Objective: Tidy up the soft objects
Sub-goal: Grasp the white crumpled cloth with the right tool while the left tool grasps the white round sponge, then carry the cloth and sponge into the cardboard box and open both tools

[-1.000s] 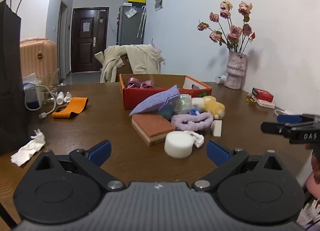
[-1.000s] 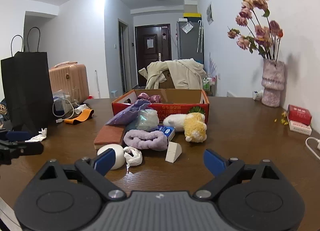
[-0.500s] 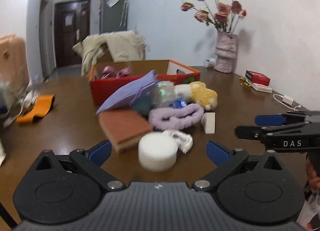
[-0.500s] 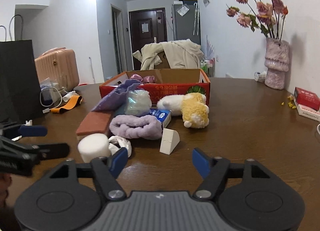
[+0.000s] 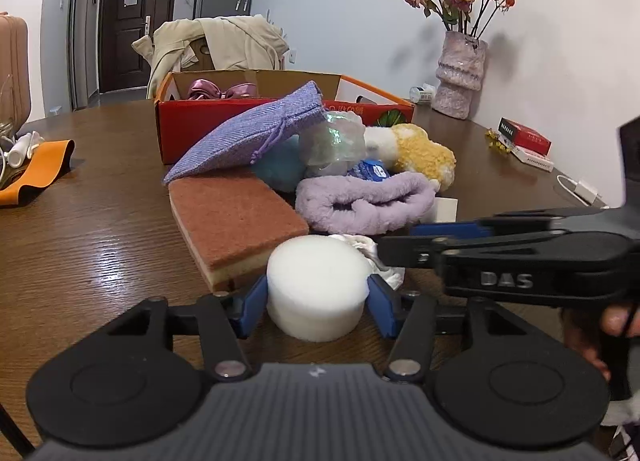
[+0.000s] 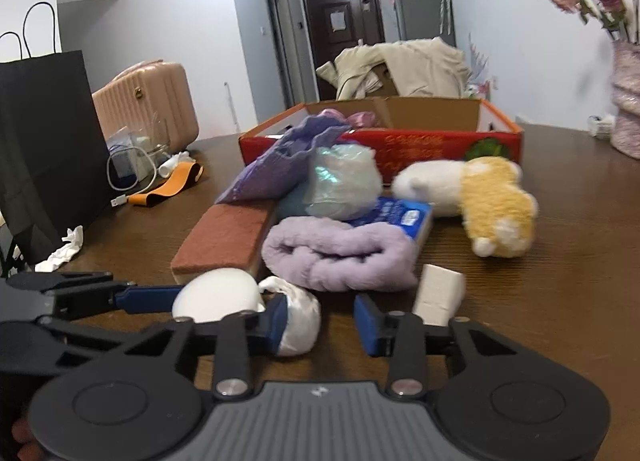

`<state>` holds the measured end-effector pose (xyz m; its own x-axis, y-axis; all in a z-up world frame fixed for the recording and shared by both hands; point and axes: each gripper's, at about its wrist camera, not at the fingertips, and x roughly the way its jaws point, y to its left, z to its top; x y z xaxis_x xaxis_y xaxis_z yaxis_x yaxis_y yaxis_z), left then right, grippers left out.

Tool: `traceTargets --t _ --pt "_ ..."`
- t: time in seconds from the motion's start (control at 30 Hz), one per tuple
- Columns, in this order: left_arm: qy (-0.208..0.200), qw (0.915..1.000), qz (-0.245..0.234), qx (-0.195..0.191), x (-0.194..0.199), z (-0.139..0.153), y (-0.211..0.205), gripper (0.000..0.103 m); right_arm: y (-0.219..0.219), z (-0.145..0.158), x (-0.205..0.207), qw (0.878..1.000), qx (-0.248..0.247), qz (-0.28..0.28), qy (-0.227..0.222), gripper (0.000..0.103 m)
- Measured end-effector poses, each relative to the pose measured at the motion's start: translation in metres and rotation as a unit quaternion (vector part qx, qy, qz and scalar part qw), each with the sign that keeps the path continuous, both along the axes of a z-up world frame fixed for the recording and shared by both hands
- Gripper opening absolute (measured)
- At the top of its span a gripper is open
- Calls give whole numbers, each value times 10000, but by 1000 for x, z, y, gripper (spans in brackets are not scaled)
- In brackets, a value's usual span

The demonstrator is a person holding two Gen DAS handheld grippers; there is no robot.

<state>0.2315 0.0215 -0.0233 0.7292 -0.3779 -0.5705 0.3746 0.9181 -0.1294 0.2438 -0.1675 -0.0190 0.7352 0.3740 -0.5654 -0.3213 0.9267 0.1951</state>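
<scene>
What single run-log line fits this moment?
left gripper: around white round foam puck | right gripper: open beside crumpled white cloth

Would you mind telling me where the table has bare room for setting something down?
Bare wood lies between the orange band and the sponge block, and between the yellow plush and the vase. It is crowded in front of the red box, where the left gripper flanks the white foam cylinder.
</scene>
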Motion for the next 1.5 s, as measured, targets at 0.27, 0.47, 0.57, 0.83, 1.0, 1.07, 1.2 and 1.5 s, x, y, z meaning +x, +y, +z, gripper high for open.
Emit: traceTargets --t 0.27,0.47,0.57,0.83,1.0,1.07,1.2,1.5 --pt "-78 9999 -59 55 -21 6 6 49 14 -8 -2 9993 46 252 254 22" --pt "-338 9993 126 11 -56 24 25 49 21 3 -32 9995 -112 281 68 17" --pt "-538 9983 225 -47 -74 38 35 49 18 18 -54 9995 -125 249 -129 17" --pt "-910 9951 230 -300 -85 69 50 50 -5 57 -86 9975 -67 -57 -705 17" --pt "-1197 9925 178 -189 -34 109 57 50 -20 98 -55 9929 -278 -27 -1153 17" --pt "-1131 9932 111 -263 6 125 58 50 -25 116 -25 9909 -322 32 -1304 17" --pt "-1080 9937 275 -129 102 139 46 50 -29 149 74 9911 -392 67 -1267 17" --pt "109 9960 688 555 306 84 8 51 -2 94 346 9966 -556 -200 579 17"
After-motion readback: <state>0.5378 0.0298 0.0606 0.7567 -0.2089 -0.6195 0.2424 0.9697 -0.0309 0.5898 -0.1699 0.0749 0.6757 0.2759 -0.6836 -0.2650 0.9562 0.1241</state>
